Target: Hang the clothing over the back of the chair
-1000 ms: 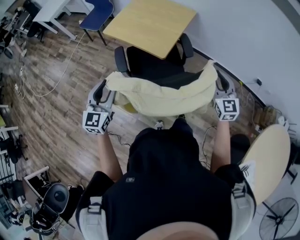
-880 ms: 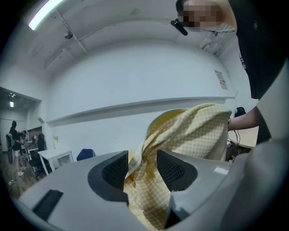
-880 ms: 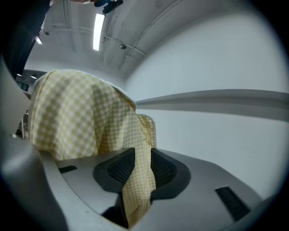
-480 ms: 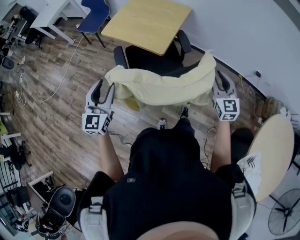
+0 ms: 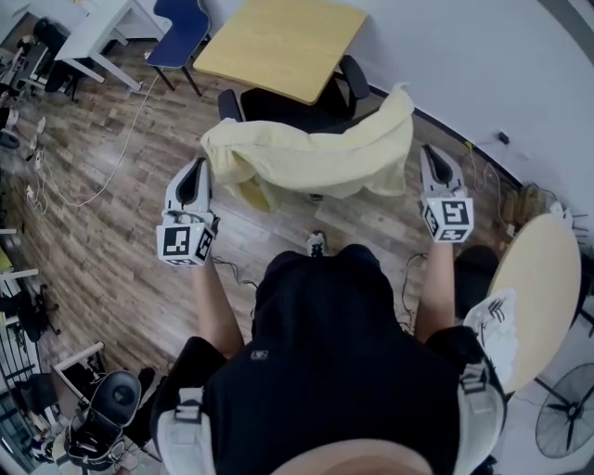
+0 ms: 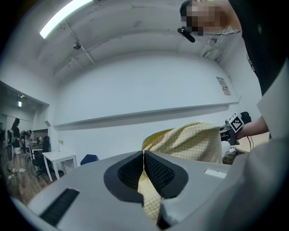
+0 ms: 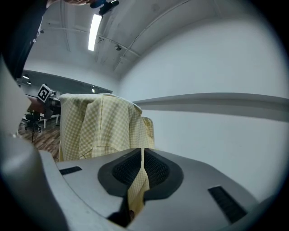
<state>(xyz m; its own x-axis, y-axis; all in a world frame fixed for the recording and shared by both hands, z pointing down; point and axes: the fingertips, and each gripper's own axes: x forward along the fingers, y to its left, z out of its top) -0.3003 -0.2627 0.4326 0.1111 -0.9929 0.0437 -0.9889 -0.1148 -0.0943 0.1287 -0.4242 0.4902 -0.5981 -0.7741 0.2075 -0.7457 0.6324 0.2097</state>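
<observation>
A pale yellow checked shirt [image 5: 316, 158] hangs stretched between my two grippers, above the black office chair [image 5: 278, 104]. My left gripper [image 5: 195, 170] is at the shirt's left end. In the left gripper view it [image 6: 143, 155] is shut on a fold of the shirt [image 6: 192, 142], with cloth pinched between the pads. My right gripper [image 5: 432, 158] is at the right end. Its jaws [image 7: 142, 153] are closing, and a strip of the shirt [image 7: 95, 126] is pressed between the pads. The shirt hides most of the chair's back.
A square wooden table [image 5: 288, 42] stands just beyond the chair, against the white wall. A blue chair [image 5: 190, 19] and a white desk [image 5: 93, 32] are at the far left. A round table [image 5: 534, 297] and a fan [image 5: 566, 427] are at the right. A cable [image 5: 102, 167] runs over the wood floor.
Both grippers and the shirt have moved away from the person, toward the wooden table. The shirt now hangs more bunched, its right end raised, and covers more of the chair.
</observation>
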